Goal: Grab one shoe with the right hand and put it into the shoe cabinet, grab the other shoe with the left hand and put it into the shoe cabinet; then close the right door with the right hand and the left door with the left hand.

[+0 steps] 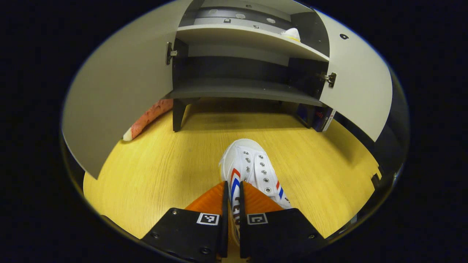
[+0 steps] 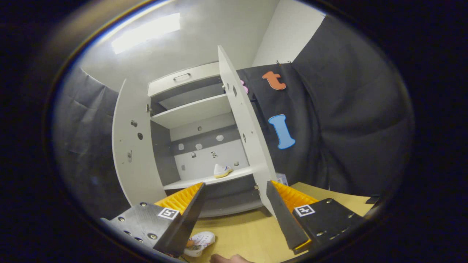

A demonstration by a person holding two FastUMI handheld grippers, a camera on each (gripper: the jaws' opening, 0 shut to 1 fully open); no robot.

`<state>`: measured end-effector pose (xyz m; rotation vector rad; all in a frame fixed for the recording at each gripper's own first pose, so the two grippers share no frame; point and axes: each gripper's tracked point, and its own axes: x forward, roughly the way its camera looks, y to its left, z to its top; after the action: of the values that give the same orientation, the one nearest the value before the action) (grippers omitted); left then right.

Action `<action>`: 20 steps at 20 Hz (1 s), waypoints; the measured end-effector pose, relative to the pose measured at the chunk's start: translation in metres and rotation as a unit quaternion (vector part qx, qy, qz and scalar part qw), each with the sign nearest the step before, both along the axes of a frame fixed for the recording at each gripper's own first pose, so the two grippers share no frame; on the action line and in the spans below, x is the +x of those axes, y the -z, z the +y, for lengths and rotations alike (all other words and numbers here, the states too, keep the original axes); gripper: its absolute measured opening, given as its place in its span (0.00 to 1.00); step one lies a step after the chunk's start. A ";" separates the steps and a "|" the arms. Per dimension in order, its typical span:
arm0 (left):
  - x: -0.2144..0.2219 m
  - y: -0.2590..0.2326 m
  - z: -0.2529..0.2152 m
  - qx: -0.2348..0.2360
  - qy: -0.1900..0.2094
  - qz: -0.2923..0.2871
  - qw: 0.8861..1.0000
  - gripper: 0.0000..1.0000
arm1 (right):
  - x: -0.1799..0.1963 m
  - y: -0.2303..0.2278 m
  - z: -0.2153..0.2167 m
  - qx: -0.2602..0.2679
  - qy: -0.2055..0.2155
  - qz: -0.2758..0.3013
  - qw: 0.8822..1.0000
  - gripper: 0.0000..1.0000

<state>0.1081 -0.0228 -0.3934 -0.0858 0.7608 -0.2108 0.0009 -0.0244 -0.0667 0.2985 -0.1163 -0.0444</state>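
— Left gripper? 
— Clamped on the white shoe lying on the yellow floor before the open shoe cabinet. 
— Right gripper? 
— Jaws apart, empty. 
— Other shoe? 
— On a cabinet shelf. 
— Writing? 
— Unreadable on the shoe's side.

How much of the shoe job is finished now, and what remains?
Done: one shoe lies on a cabinet shelf. In hand: the left gripper is shut on the second shoe on the floor. Left: shelve it, then close both open doors.
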 end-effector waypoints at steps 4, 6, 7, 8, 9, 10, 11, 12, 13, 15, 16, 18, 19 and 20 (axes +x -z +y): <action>-0.005 -0.035 0.008 0.023 0.001 -0.052 0.998 0.08 | -0.012 -0.008 0.004 -0.073 0.021 -0.009 0.997 0.98; -0.010 -0.053 0.012 0.025 -0.014 -0.060 0.998 0.06 | -0.020 -0.011 0.016 -0.099 0.016 -0.016 0.995 0.94; -0.011 -0.062 0.013 0.026 -0.014 -0.069 0.997 0.05 | -0.021 -0.010 0.021 -0.105 0.011 -0.015 0.994 0.98; -0.012 -0.073 0.015 0.029 -0.012 -0.083 0.996 0.04 | -0.023 -0.010 0.025 -0.107 0.008 -0.013 0.994 0.94; -0.009 -0.088 0.016 0.030 -0.013 -0.105 0.994 0.03 | -0.025 -0.011 0.028 -0.106 0.007 -0.013 0.994 0.98; -0.006 -0.103 0.015 0.034 -0.012 -0.125 0.991 0.04 | -0.028 -0.014 0.031 -0.107 0.005 -0.017 0.994 0.98; -0.001 -0.122 0.016 0.038 -0.012 -0.151 0.988 0.03 | -0.029 -0.016 0.035 -0.110 0.004 -0.021 0.994 0.98; -0.002 -0.139 0.016 0.042 -0.014 -0.169 0.985 0.03 | -0.030 -0.018 0.037 -0.115 0.005 -0.024 0.993 0.98; 0.000 -0.156 0.017 0.044 -0.017 -0.181 0.982 0.02 | -0.030 -0.018 0.038 -0.120 0.005 -0.025 0.992 0.98; 0.004 -0.192 0.016 0.031 -0.018 -0.200 0.979 0.03 | -0.032 -0.019 0.042 -0.124 0.004 -0.029 0.992 0.98; 0.007 -0.209 0.015 0.023 -0.018 -0.207 0.978 0.03 | -0.032 -0.019 0.044 -0.123 0.004 -0.031 0.992 0.98; 0.015 -0.243 0.018 0.016 -0.023 -0.232 0.972 0.02 | -0.031 -0.016 0.045 -0.118 0.001 -0.029 0.993 0.98; 0.022 -0.262 0.019 0.014 -0.028 -0.247 0.969 0.02 | -0.031 -0.014 0.046 -0.117 -0.002 -0.027 0.993 0.98; 0.032 -0.279 0.020 0.013 -0.034 -0.258 0.965 0.03 | -0.031 -0.012 0.048 -0.118 -0.006 -0.026 0.993 0.98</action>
<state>0.1401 -0.0024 -0.1147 -0.0289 0.2400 -0.1469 -0.0303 0.0240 -0.0544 0.0642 -0.1702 -0.0108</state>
